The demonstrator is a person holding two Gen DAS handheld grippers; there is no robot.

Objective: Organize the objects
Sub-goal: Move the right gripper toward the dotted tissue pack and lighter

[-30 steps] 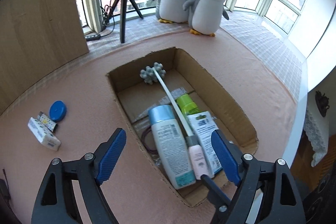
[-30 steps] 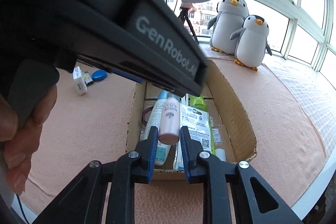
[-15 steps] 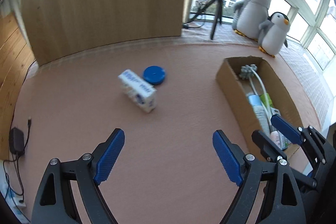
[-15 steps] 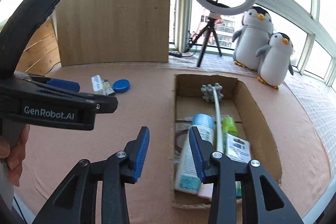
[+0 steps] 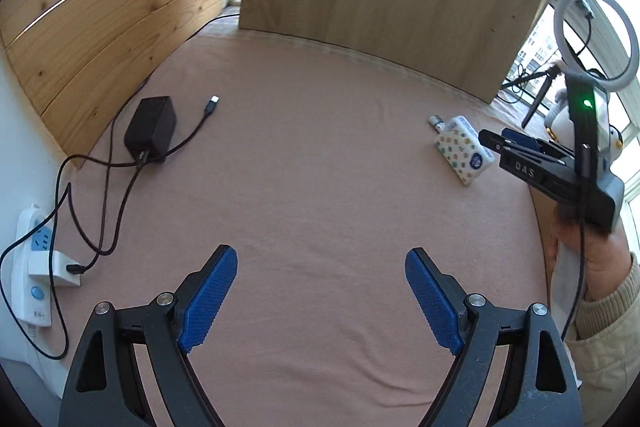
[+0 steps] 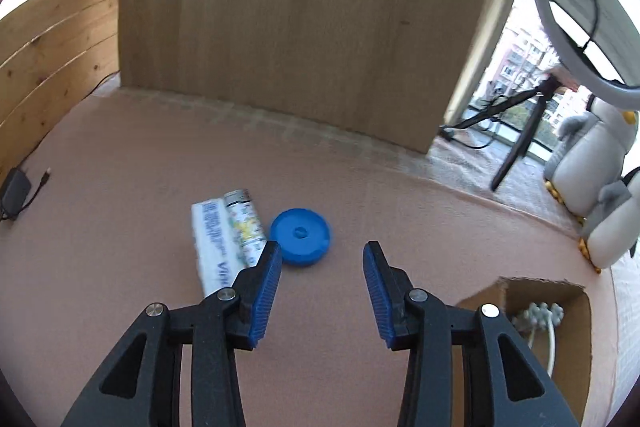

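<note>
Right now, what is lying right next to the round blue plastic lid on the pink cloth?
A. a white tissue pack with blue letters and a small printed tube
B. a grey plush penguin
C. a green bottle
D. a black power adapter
A: in the right wrist view the round blue plastic lid lies just right of the small printed tube and white tissue pack, far from adapter and penguins.

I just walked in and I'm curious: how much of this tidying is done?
Partly done: a white-stemmed item already lies in the cardboard box. Nothing is in hand; the right gripper and left gripper are open. The blue lid and tissue pack remain on the pink cloth.
</note>
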